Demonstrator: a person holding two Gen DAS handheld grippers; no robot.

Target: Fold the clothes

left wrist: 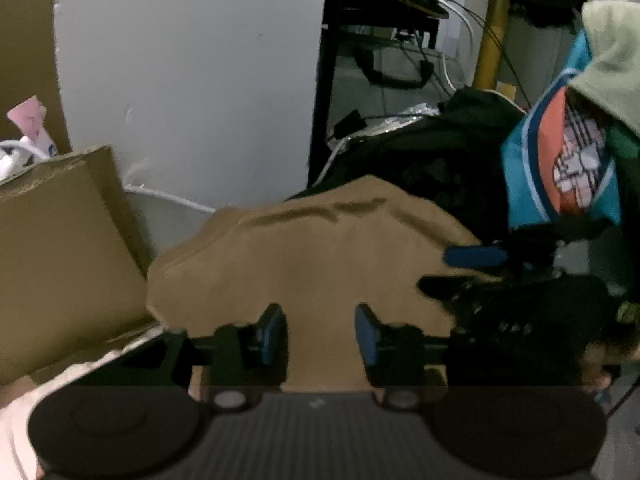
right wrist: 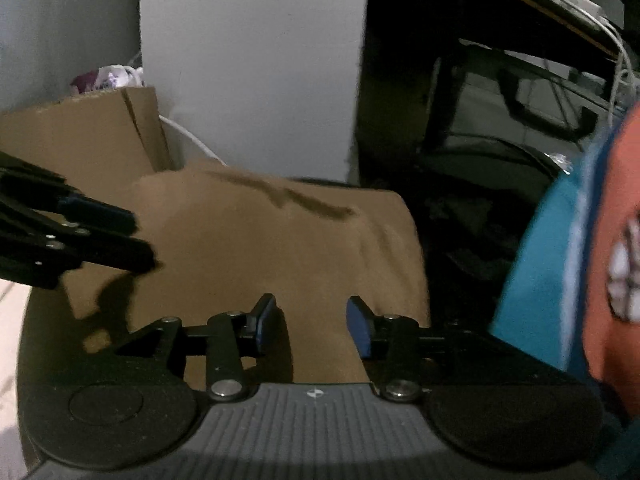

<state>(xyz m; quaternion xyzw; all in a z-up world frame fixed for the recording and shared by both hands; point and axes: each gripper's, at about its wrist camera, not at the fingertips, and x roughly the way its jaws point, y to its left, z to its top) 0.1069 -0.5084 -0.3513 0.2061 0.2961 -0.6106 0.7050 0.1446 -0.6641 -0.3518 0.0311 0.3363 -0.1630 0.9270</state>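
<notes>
Brown garment lies in a folded, slightly humped pile straight ahead of both grippers, a dark crease running along its top. It sits between a cardboard box on the left and a dark heap of clothes on the right; what it rests on isn't clear.

Left gripper: fingers parted, hovering over the garment's near edge, nothing between the blue pads, no contact visible. Right gripper: same, fingers apart above the near edge, gap empty. In the left wrist view the right gripper comes in from the right, its tips over the garment's right side.

A teal and orange printed item hangs on the right, with pale green cloth above it. White wall panel behind, dark desk frame with cables beside it.
</notes>
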